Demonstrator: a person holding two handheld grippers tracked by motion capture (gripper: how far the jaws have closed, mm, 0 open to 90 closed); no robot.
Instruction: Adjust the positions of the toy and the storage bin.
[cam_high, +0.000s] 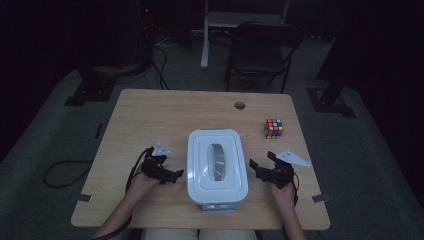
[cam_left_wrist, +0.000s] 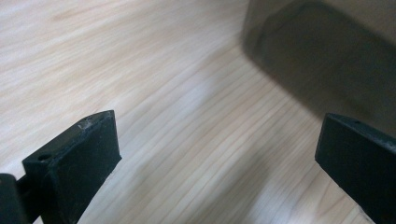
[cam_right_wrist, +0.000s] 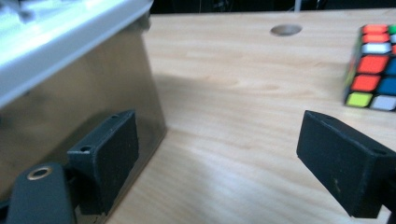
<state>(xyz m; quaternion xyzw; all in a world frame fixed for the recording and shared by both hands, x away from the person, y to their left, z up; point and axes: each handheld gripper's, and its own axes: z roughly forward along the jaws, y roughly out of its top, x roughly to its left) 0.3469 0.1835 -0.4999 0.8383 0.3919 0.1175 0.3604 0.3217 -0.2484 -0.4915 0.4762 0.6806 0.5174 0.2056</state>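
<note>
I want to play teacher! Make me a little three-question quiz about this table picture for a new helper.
1. True or false: the left gripper grips the white plastic lidded box.
2. Which thing lies nearer the right gripper: A) the multicoloured puzzle cube, B) the round grey hole in the wooden table?
3. Fill in: the box's sides are see-through, its lid is ____.

Key: 1 false, both grippers stand open beside the box, one each side; 2 A; 3 white.
</note>
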